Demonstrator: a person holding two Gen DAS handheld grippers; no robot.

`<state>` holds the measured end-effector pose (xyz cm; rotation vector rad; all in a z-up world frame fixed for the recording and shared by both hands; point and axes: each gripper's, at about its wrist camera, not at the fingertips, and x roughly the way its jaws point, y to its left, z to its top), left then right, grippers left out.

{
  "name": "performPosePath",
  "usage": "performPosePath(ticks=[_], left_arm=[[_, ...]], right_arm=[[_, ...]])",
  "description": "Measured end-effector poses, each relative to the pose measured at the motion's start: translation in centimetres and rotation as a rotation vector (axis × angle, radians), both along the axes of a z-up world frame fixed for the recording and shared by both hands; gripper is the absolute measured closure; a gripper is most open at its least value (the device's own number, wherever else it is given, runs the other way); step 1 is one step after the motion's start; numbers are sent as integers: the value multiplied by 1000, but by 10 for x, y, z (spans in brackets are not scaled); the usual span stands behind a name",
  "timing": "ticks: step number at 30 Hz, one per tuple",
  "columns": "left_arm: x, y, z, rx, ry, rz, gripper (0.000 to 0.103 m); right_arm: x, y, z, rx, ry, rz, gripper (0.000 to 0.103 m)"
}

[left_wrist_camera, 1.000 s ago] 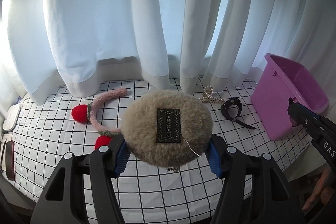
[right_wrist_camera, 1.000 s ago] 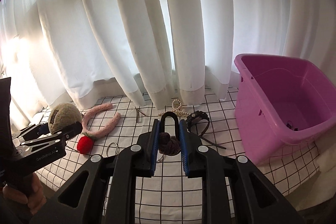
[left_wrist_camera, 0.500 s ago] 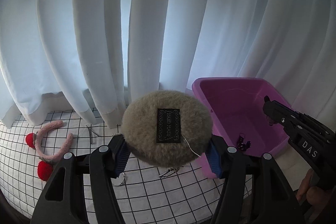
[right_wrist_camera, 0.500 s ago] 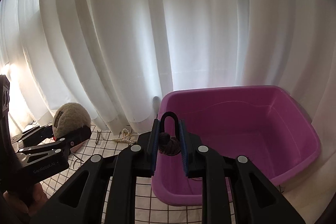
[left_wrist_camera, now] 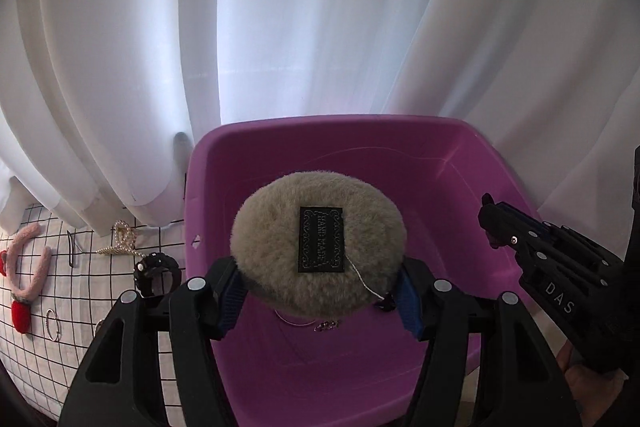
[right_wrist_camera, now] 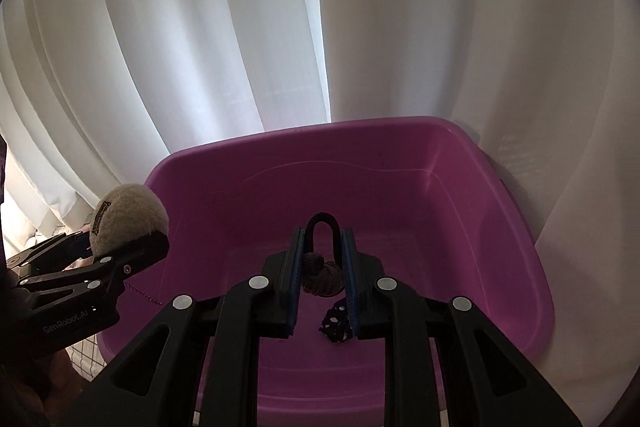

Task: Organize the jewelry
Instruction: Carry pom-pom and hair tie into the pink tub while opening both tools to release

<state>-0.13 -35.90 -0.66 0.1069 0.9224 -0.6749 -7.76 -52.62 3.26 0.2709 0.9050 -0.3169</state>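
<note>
My left gripper [left_wrist_camera: 320,279] is shut on a round, fuzzy taupe puff [left_wrist_camera: 276,239] with a black label, held over the purple bin [left_wrist_camera: 460,187]. In the right wrist view, my right gripper [right_wrist_camera: 323,239] is shut on a black hair tie with a brown knot [right_wrist_camera: 322,273], also above the bin [right_wrist_camera: 460,211]. A dark beaded piece [right_wrist_camera: 336,323] and a thin chain [right_wrist_camera: 144,293] lie on the bin's floor. The left gripper with the puff [right_wrist_camera: 128,219] shows at the left, and the right gripper [left_wrist_camera: 490,223] at the right of the left wrist view.
On the grid cloth [left_wrist_camera: 92,291] left of the bin lie a pink headband with red balls [left_wrist_camera: 32,275], a pearl clip [left_wrist_camera: 122,239], a black strap [left_wrist_camera: 156,269], a hairpin [left_wrist_camera: 72,247] and a ring [left_wrist_camera: 52,323]. White curtains [left_wrist_camera: 320,27] hang right behind the bin.
Both grippers have swept right, from over the grid cloth to above the purple bin. Each kept its hold: the left on the puff, the right on the hair tie.
</note>
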Motion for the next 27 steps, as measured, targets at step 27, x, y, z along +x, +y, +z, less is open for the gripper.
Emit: performPosePath(ticks=[27], left_arm=[[3,-30,-35,111,107,107,20]], right_arm=[[9,-36,-44,80,104,51,54]])
